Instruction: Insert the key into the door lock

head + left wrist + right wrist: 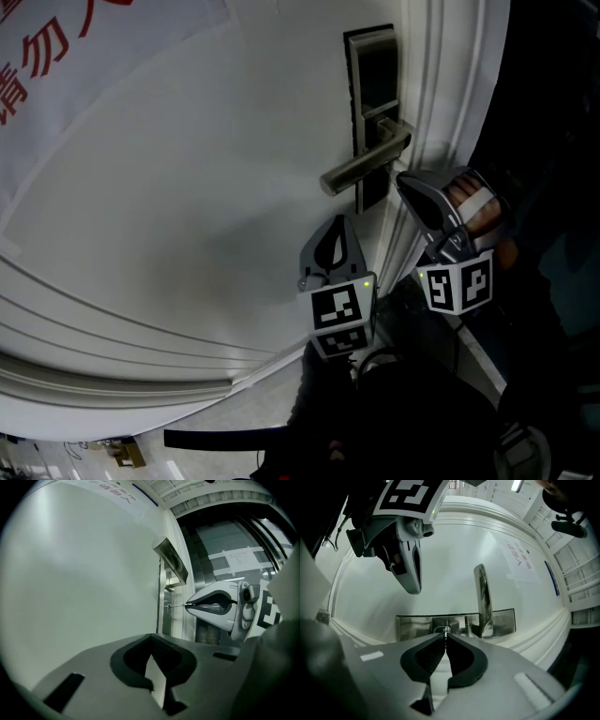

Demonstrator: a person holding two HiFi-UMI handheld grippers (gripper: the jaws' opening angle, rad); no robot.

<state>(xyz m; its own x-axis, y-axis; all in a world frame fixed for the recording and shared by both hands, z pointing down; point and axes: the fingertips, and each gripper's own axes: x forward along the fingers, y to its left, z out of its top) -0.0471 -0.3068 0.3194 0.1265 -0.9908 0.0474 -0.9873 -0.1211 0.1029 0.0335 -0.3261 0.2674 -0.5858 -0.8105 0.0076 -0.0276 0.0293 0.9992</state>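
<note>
Key (445,633) was right at the door lock (417,627)!
The right gripper (444,638) pinched it at the jaw tips, blade at the keyhole. The left gripper (151,638) hung nearby, closed and empty. Red characters on the door's notice (112,56) were cropped and unreadable.

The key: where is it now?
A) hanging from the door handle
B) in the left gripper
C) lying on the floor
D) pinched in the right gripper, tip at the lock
D: the right gripper view shows the right gripper shut on the key, its tip at the lock plate.
</note>
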